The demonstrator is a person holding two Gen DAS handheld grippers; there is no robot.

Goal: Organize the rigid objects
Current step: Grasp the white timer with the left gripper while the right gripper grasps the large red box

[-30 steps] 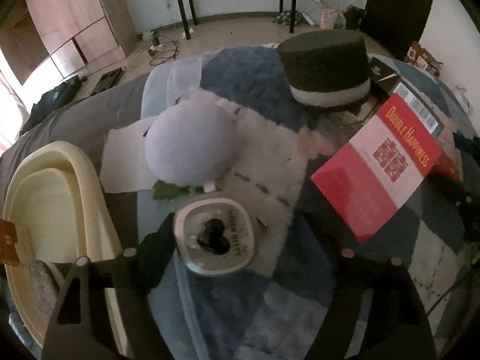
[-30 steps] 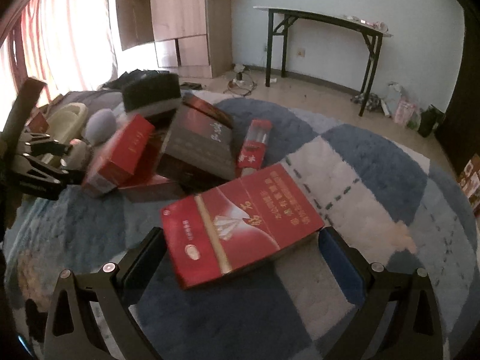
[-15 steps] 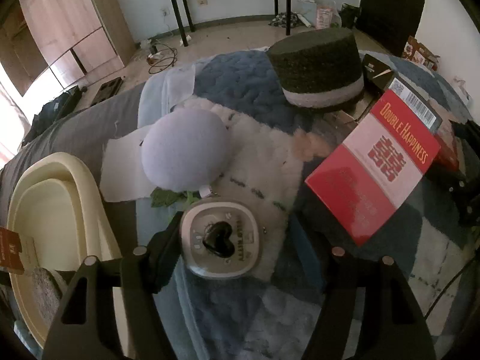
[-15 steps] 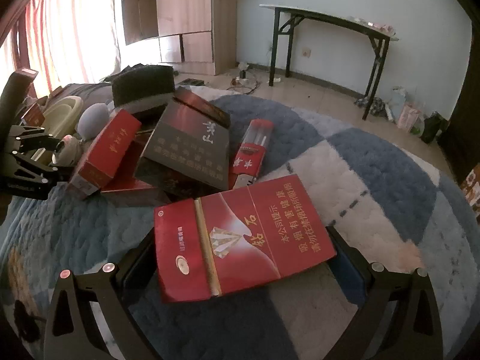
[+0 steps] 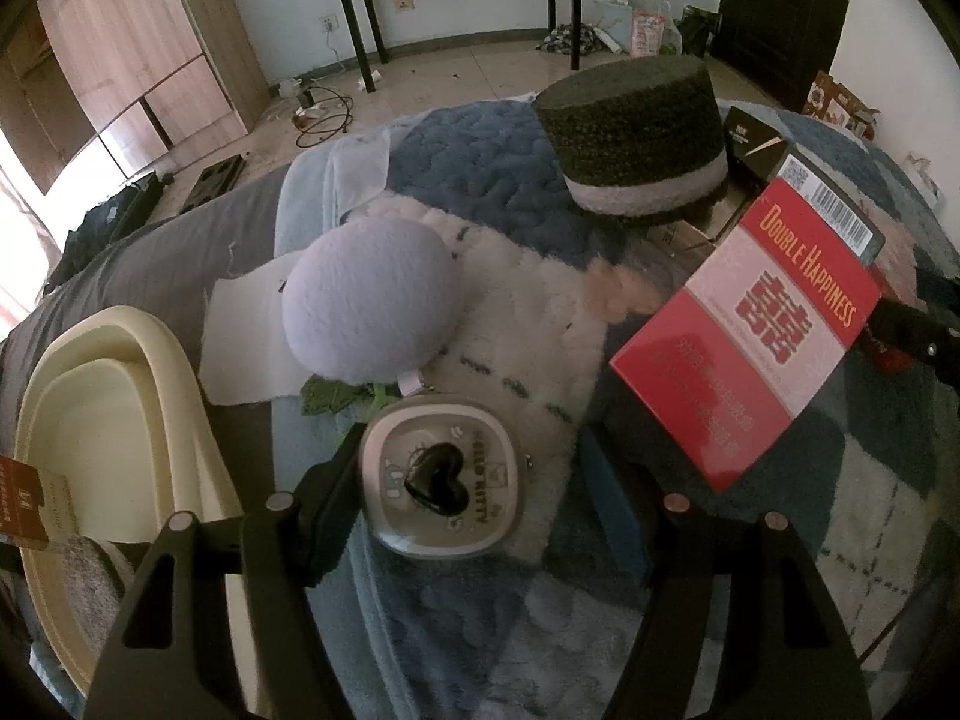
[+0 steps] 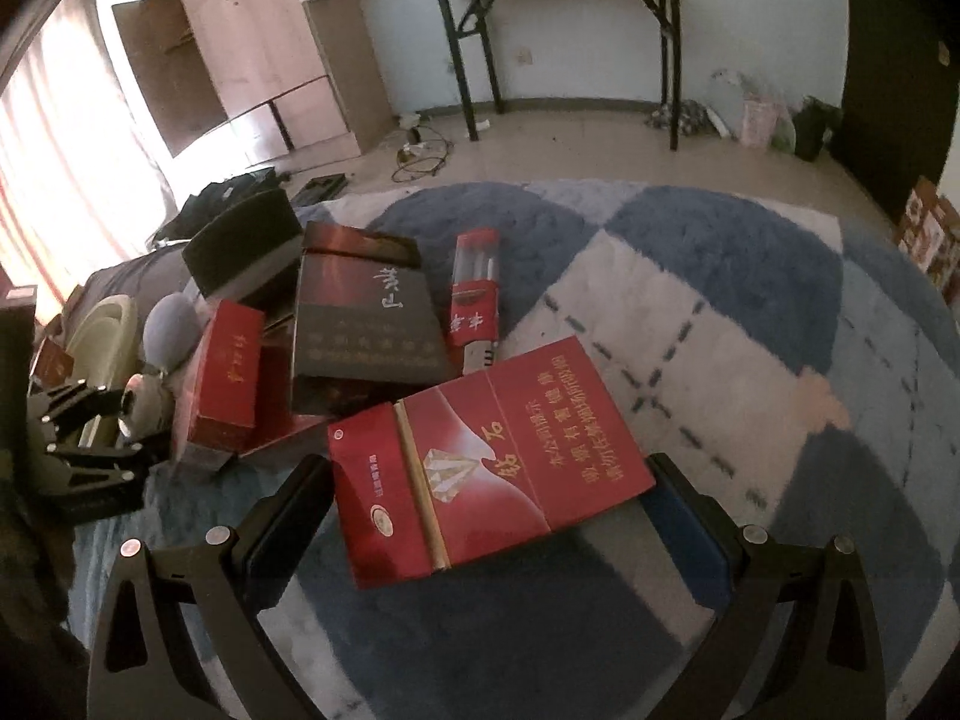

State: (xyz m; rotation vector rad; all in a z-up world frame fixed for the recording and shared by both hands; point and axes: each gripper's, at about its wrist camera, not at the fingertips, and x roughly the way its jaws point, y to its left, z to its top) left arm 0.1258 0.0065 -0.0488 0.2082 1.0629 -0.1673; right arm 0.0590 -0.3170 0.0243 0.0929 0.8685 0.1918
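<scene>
A white rounded-square container point(image 5: 441, 474) with a black heart on its lid lies on the fluffy rug point(image 5: 528, 312). My left gripper point(image 5: 471, 450) straddles it: the left pad touches its side and the right pad stands apart, so the jaws are open. From the right wrist view this left gripper point(image 6: 90, 438) sits at the far left. My right gripper point(image 6: 489, 468) is shut on a flat red carton point(image 6: 480, 456), held tilted above the blue and white rug point(image 6: 720, 312).
A purple plush ball point(image 5: 366, 300), a dark round hat-like cushion point(image 5: 636, 138) and a red and white Double Happiness box point(image 5: 750, 330) lie beyond the container. A cream tub point(image 5: 102, 420) stands left. A pile of dark and red boxes point(image 6: 366, 318) lies behind the carton.
The left jaws have narrowed around the white container, which now sits closer between them. The right wrist has rolled, with the red carton still in its grip.
</scene>
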